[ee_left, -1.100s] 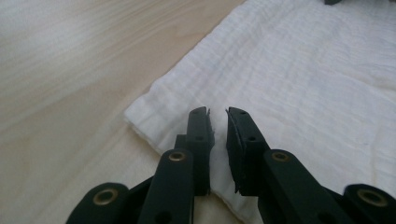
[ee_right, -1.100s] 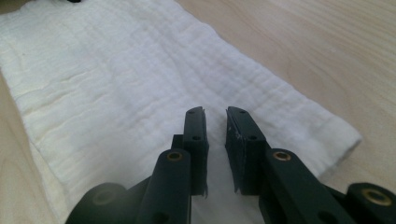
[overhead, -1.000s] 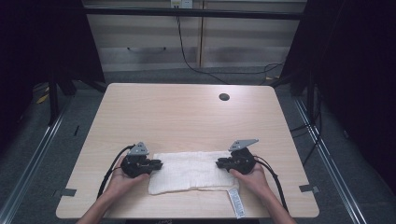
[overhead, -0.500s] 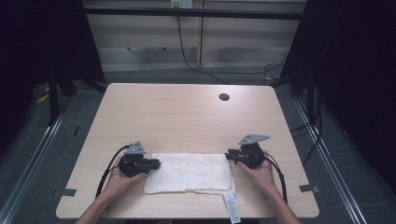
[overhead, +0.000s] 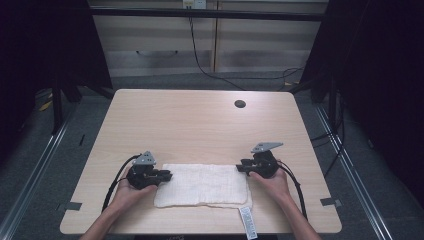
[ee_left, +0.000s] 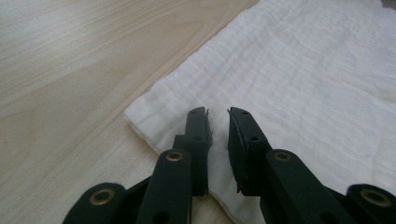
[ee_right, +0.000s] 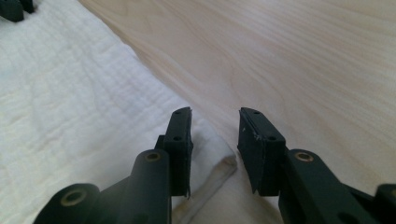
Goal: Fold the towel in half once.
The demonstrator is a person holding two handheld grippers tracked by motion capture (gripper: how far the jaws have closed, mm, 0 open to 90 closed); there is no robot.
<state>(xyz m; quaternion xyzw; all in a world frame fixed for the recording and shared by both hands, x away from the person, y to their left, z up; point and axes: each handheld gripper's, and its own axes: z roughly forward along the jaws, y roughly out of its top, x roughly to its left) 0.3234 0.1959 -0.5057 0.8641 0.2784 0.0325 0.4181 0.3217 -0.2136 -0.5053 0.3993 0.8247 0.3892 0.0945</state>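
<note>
The jaws of the left gripper (ee_left: 217,116) are being held slightly apart over the near corner of a white waffle-textured cloth (overhead: 202,184); those of the right gripper (ee_right: 215,116), just opened, are standing apart astride the far corner. The folded rectangular cloth is lying flat on the pale wood-grain counter (overhead: 200,125), a round grommet hole (overhead: 240,104) being seen towards the far edge.

left gripper (ee_left: 218,112) jaws slightly apart over white cloth (ee_left: 303,79) corner, wooden table (ee_left: 70,60)

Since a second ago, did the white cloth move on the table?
Yes. The white cloth now lies flatter and wider, and its near edge sits closer to the table's front edge, beside the small remote.
</note>
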